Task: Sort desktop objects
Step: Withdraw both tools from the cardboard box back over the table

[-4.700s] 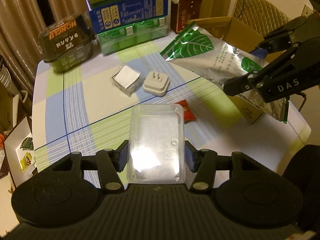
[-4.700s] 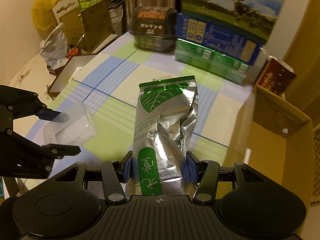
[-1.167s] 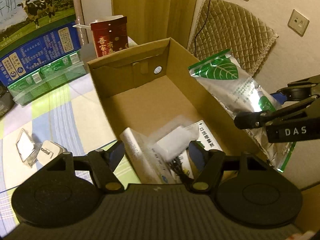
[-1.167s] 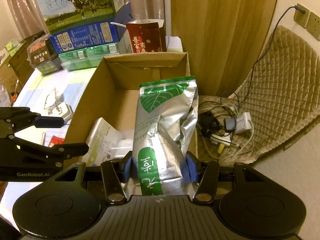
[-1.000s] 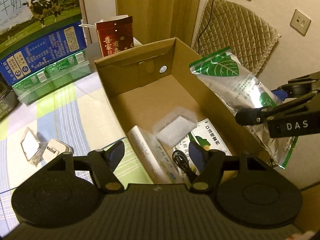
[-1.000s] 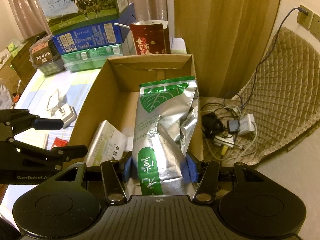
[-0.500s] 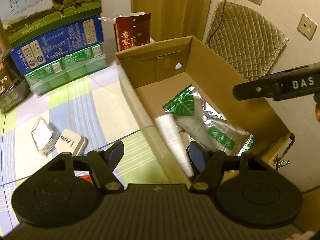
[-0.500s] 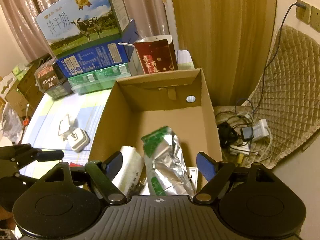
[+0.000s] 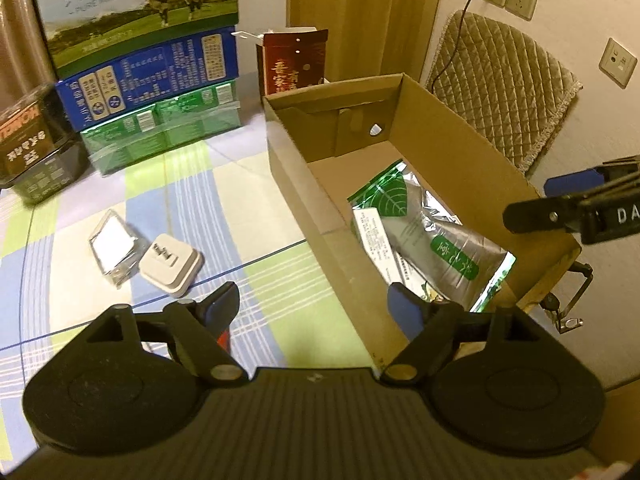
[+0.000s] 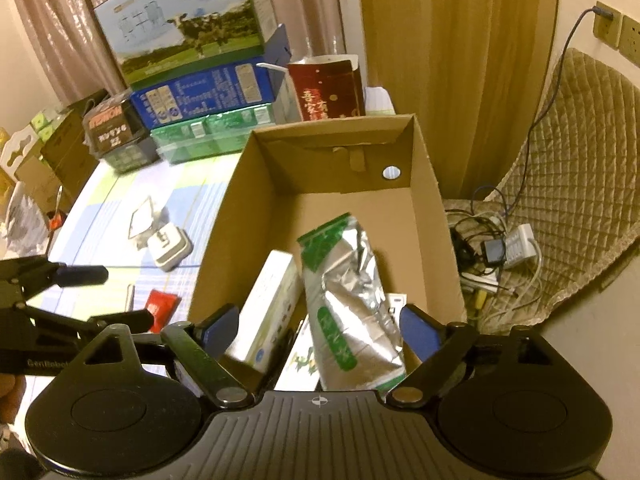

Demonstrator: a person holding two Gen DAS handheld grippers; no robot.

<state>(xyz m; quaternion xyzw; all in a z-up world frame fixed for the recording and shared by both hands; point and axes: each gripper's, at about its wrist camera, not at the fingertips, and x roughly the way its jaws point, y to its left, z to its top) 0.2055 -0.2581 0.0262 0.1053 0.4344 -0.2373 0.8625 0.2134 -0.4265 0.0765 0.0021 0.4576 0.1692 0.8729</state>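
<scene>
Checked tablecloth (image 9: 192, 184) under warm light, milk cartons (image 10: 188, 36) stacked at the back, curtain and quilted chair (image 10: 576, 152) beyond. The cardboard box (image 10: 428, 196) sits ahead of the right gripper (image 10: 320, 324), whose jaws are spread and empty above the silver tea bag (image 10: 352, 292) lying inside. The left gripper (image 9: 316, 304) hovers released too, with the white charger (image 9: 170, 264) and foil packet (image 9: 112, 244) ahead-left on the cloth.

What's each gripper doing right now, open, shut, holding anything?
Left gripper: open, holding nothing.
Right gripper: open, holding nothing.
</scene>
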